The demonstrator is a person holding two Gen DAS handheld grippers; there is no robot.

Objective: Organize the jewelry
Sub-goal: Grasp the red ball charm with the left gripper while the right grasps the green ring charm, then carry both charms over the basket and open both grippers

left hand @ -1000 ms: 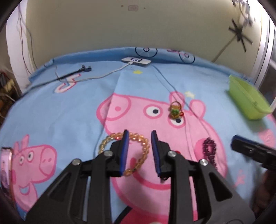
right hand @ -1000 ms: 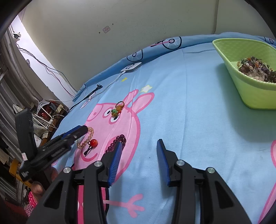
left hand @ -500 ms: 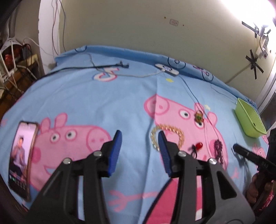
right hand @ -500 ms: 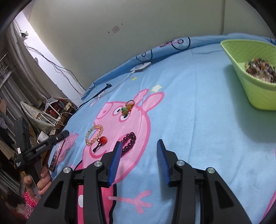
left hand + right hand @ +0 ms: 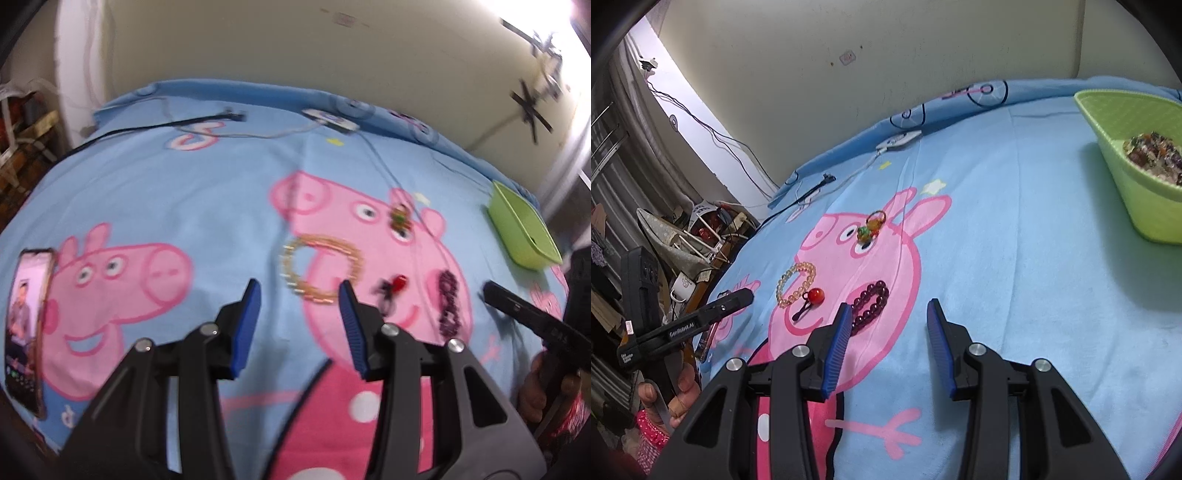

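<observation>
- Left hand-held gripper (image 5: 297,301) hovers empty over the bed (image 5: 207,206), jaws having just widened; right hand-held gripper (image 5: 886,319) apart, empty.
- Beyond: amber bracelet (image 5: 321,271), red bobble (image 5: 814,295), purple bracelet (image 5: 870,304).
- Farthest: green basket (image 5: 1137,199). Next, likely a pick-up.

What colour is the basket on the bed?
The basket is light green; the right wrist view shows it best.

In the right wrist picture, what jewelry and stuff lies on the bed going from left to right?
Yellow bead bracelet → red ball hair tie → dark purple bead bracelet → green basket. The little orange and green charm sits farther back, above these.
</observation>
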